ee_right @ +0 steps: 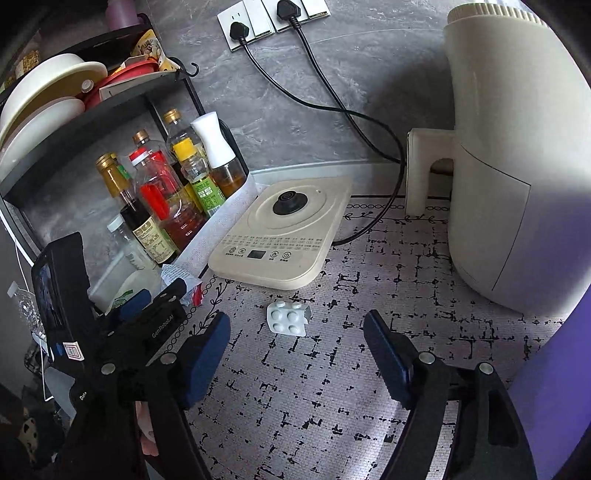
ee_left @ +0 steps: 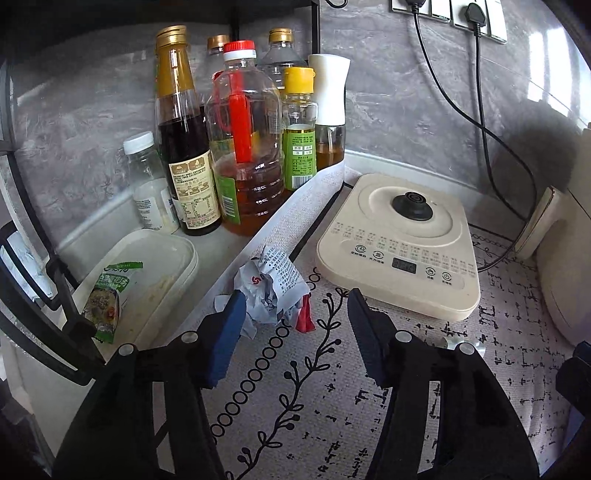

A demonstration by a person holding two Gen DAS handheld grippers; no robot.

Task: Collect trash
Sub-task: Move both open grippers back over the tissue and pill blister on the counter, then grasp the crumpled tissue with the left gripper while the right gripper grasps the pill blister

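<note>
Since crumpled wrapper (ee_left: 271,286) sits on mat beside shelf liner, left gripper (ee_left: 295,306) unclenched, one pad touching it: nudge forward, centre wad, then squeeze. Right gripper (ee_right: 295,332) also unclenched, holding nothing, blister pack (ee_right: 288,318) just ahead.

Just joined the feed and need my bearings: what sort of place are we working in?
Most likely a home kitchen counter: oil and sauce bottles on a rack, a kettle base plugged into wall sockets, and a cream air fryer on a patterned mat.
</note>
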